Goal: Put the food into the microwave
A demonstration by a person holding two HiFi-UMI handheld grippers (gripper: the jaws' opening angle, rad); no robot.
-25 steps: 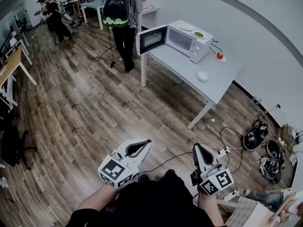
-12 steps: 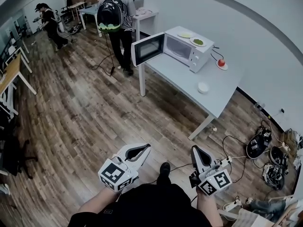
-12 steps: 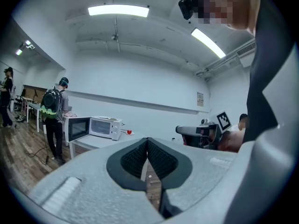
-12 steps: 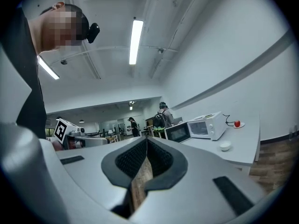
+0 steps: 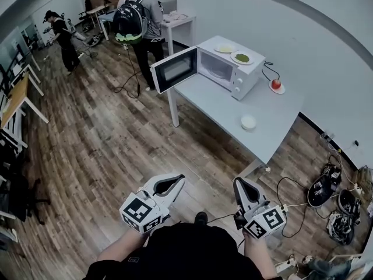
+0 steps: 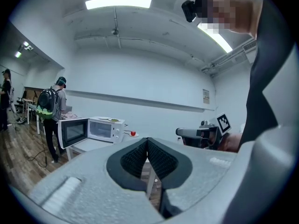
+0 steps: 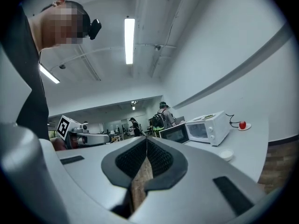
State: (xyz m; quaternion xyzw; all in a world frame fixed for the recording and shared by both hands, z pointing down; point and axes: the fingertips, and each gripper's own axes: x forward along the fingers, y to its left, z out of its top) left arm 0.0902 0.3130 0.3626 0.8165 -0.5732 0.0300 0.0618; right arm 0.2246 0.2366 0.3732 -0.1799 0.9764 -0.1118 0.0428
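A white microwave (image 5: 228,69) stands on a pale table (image 5: 221,104) with its door (image 5: 175,69) swung open to the left. On its top lie a plate of green food (image 5: 242,58) and a second plate (image 5: 225,49). A red fruit on a saucer (image 5: 276,85) and a small white bowl (image 5: 248,122) sit on the table. My left gripper (image 5: 176,181) and right gripper (image 5: 239,184) are held low over the wooden floor, well short of the table. Both are shut with nothing between the pads (image 6: 147,142) (image 7: 146,142). The microwave (image 6: 106,129) (image 7: 208,127) shows far ahead in both gripper views.
A person with a backpack (image 5: 137,17) stands by the table's far end near the open door. Another person (image 5: 61,31) is further back left. Cables and gear (image 5: 326,188) lie on the floor at right. Desks (image 5: 17,95) line the left side.
The table and microwave have come nearer and sit lower in the head view. Both grippers kept their pose and stayed shut.
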